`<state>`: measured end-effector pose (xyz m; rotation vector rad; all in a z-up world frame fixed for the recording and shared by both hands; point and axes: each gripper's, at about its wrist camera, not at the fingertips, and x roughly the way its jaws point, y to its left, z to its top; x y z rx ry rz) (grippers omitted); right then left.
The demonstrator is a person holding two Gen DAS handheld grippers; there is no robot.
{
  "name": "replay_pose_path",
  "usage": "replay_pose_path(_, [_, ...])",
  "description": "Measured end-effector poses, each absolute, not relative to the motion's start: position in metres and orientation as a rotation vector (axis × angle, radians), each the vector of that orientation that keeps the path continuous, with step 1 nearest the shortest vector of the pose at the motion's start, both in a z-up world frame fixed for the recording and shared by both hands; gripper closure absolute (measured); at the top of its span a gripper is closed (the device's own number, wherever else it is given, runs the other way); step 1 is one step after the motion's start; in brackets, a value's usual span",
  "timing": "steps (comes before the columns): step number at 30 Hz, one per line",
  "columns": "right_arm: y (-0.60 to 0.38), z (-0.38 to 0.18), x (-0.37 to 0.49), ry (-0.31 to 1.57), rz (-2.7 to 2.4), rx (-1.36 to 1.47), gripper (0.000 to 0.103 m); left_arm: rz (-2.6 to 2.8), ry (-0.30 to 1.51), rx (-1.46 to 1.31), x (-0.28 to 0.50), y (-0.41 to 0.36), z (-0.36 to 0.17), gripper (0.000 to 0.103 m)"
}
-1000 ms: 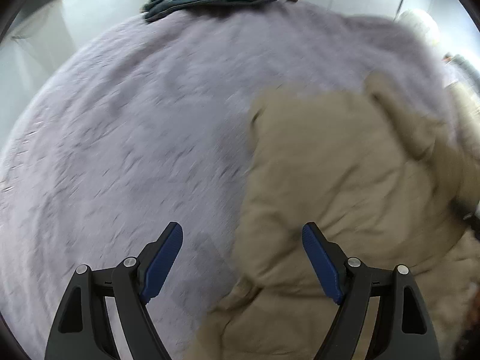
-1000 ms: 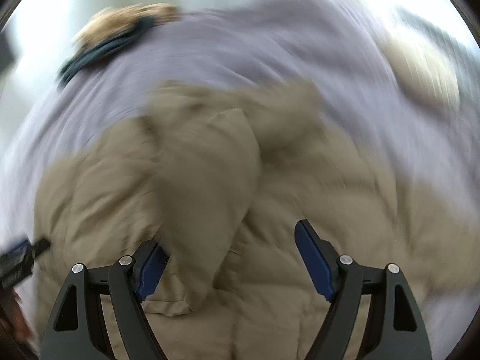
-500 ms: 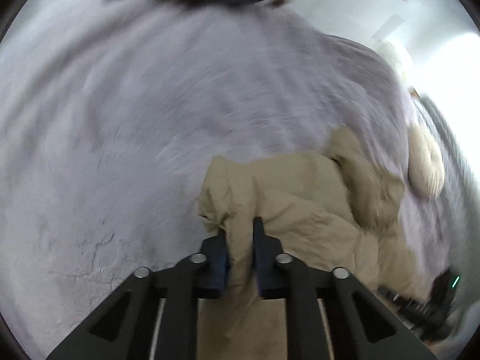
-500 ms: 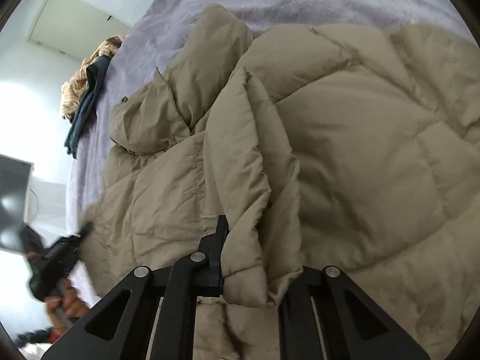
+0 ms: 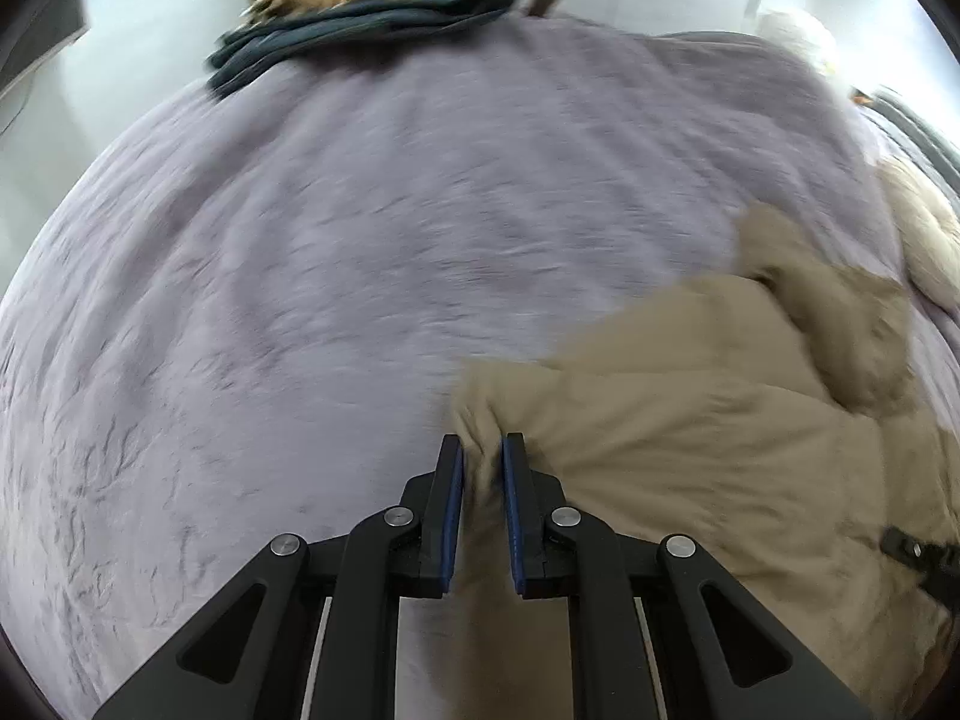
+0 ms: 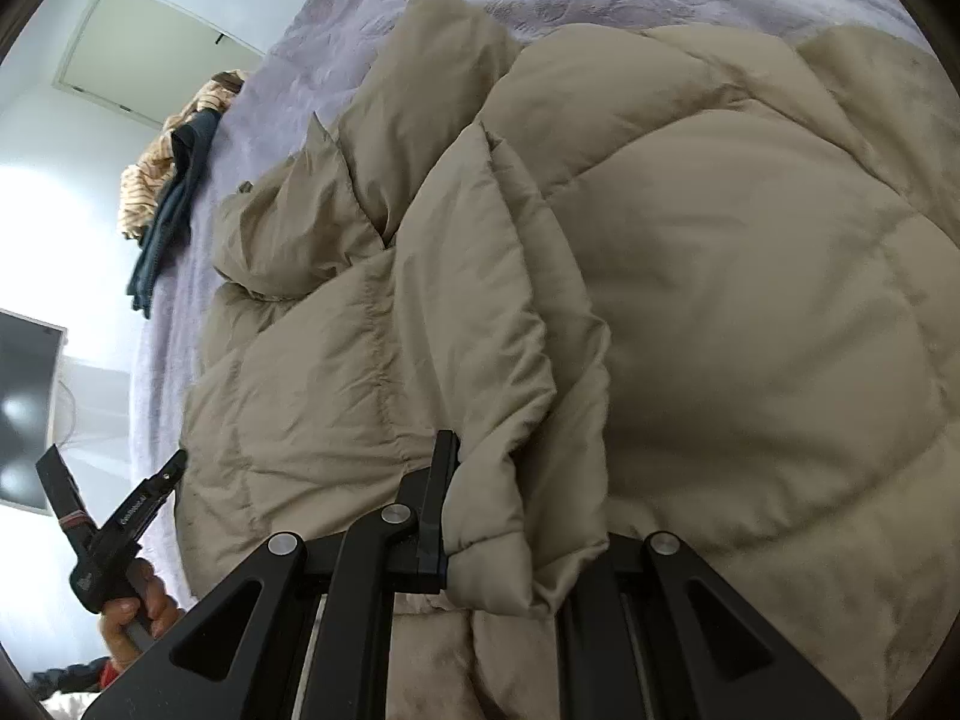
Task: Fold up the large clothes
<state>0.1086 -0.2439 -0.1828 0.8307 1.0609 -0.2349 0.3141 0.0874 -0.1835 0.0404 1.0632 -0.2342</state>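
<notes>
We take the lilac blanket (image 5: 336,276) as our landmark; it covers the bed, and the tan puffer jacket (image 6: 750,324) lies spread on it, toward the near edge, quilted panels rumpled and one flap folded back over itself. Left gripper (image 5: 482,450) sits at the jacket's outer corner, where cloth meets bare blanket; its blue pads (image 5: 457,498) have just closed and now pinch a bunched wad of the tan fabric between them. Right gripper (image 6: 504,462) stands over the jacket's middle; its jaws too have just closed, clamped on the thick folded hem, which bulges over and hides the far finger; only the near finger (image 6: 441,498) shows. At the far edge of the blanket we note a pile of dark teal cloth (image 5: 366,30) with a striped tan garment (image 6: 144,186) on top. Beyond the blanket's side, in the right wrist view, a hand (image 6: 135,612) grips the other gripper's black handle. Left wrist view is motion-blurred.
</notes>
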Motion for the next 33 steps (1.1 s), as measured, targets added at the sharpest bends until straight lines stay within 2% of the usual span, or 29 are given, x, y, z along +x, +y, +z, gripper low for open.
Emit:
replay_pose_path(4, [-0.245, -0.178, 0.106, 1.076, -0.229, 0.821, 0.091, -0.185, 1.056, 0.028, 0.317, 0.102, -0.170, 0.088])
replay_pose_path(6, [-0.244, -0.169, 0.103, 1.091, -0.224, 0.772, 0.083, -0.192, 1.041, 0.027, 0.313, 0.107, -0.158, 0.088])
replay_pose_path(7, [-0.245, -0.160, 0.098, 1.095, -0.224, 0.728, 0.064, -0.197, 1.032, 0.031, 0.309, 0.109, -0.152, 0.088])
replay_pose_path(8, [-0.246, -0.155, 0.095, 1.090, -0.229, 0.707, 0.039, -0.208, 1.020, 0.035, 0.303, 0.110, -0.143, 0.088])
replay_pose_path(9, [-0.249, -0.147, 0.088, 1.076, -0.240, 0.688, 0.031, -0.216, 1.013, 0.036, 0.299, 0.107, -0.139, 0.088])
replay_pose_path(10, [-0.253, -0.139, 0.081, 1.052, -0.252, 0.678, 0.030, -0.227, 1.007, 0.041, 0.292, 0.104, -0.133, 0.088])
replay_pose_path(12, [-0.264, -0.128, 0.069, 1.033, -0.294, 0.684, 0.032, -0.241, 0.996, 0.051, 0.278, 0.100, -0.124, 0.088])
replay_pose_path(13, [-0.270, -0.125, 0.063, 1.019, -0.307, 0.711, 0.045, -0.255, 0.990, 0.044, 0.271, 0.098, -0.120, 0.088])
replay_pose_path(14, [-0.274, -0.123, 0.061, 1.014, -0.310, 0.725, 0.067, -0.267, 0.992, 0.037, 0.264, 0.096, -0.118, 0.088])
replay_pose_path(15, [-0.277, -0.123, 0.059, 1.012, -0.309, 0.730, 0.074, -0.276, 0.999, 0.036, 0.259, 0.093, -0.118, 0.088])
replay_pose_path(17, [-0.276, -0.121, 0.062, 1.003, -0.281, 0.711, 0.081, -0.296, 1.026, 0.052, 0.252, 0.080, -0.128, 0.088])
replay_pose_path(23, [-0.261, -0.146, 0.080, 1.067, -0.247, 0.662, 0.083, -0.240, 1.093, 0.130, 0.241, 0.063, -0.174, 0.088])
replay_pose_path(26, [-0.268, -0.167, 0.075, 1.089, -0.255, 0.695, 0.090, -0.220, 1.102, 0.106, 0.242, 0.066, -0.184, 0.088])
replay_pose_path(31, [-0.283, -0.156, 0.060, 1.085, -0.279, 0.720, 0.089, -0.187, 1.111, 0.112, 0.244, 0.066, -0.179, 0.088])
replay_pose_path(32, [-0.285, -0.153, 0.056, 1.082, -0.264, 0.742, 0.085, -0.187, 1.115, 0.102, 0.241, 0.065, -0.175, 0.088])
replay_pose_path(33, [-0.289, -0.150, 0.050, 1.081, -0.256, 0.760, 0.085, -0.190, 1.117, 0.091, 0.238, 0.065, -0.171, 0.088])
